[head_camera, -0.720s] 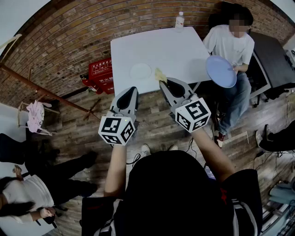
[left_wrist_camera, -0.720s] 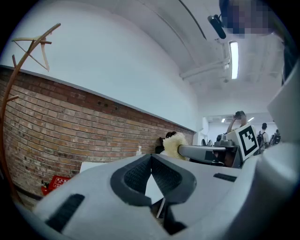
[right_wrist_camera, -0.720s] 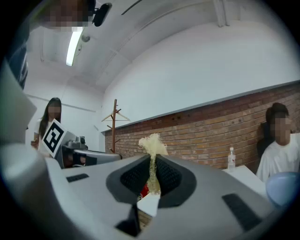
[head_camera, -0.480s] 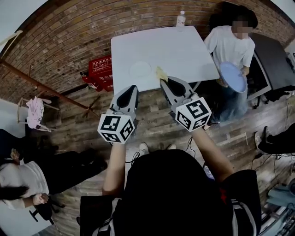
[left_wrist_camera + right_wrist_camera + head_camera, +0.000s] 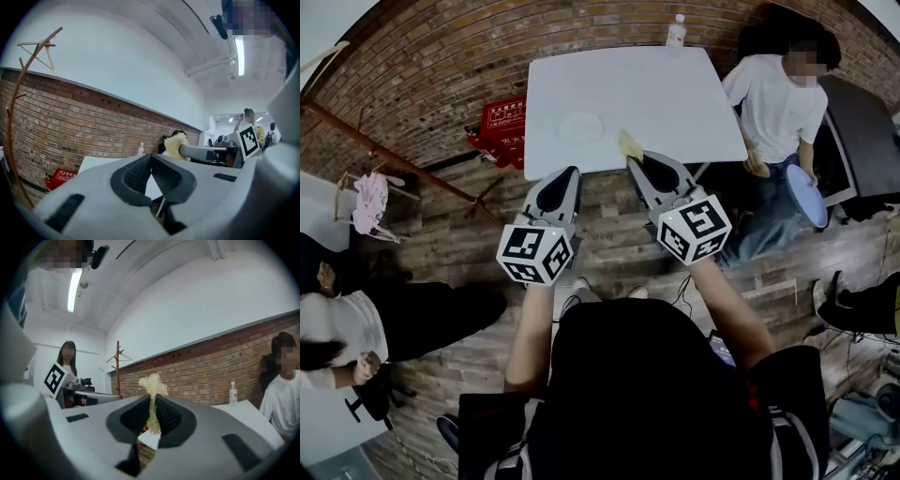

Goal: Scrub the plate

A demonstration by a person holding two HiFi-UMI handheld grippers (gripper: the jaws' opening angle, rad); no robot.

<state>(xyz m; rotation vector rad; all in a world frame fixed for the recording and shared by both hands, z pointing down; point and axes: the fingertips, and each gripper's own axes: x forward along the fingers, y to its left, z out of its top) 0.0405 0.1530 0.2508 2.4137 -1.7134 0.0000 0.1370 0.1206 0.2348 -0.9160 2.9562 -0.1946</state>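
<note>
Head view: my left tool (image 5: 565,176) is closed and empty, my right tool (image 5: 634,162) grips the yellow sponge (image 5: 627,145). The plate (image 5: 582,127) lies on the worktop (image 5: 675,94) at twelve o'clock.

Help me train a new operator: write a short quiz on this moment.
1. True or false: the left gripper stands open.
2. What do the right gripper jaws pinch?
3. Where is the white plate? A) on the white table B) in the right gripper C) on the floor
Key: 1 false, it is shut with nothing in it. 2 the yellow sponge. 3 A.
</note>
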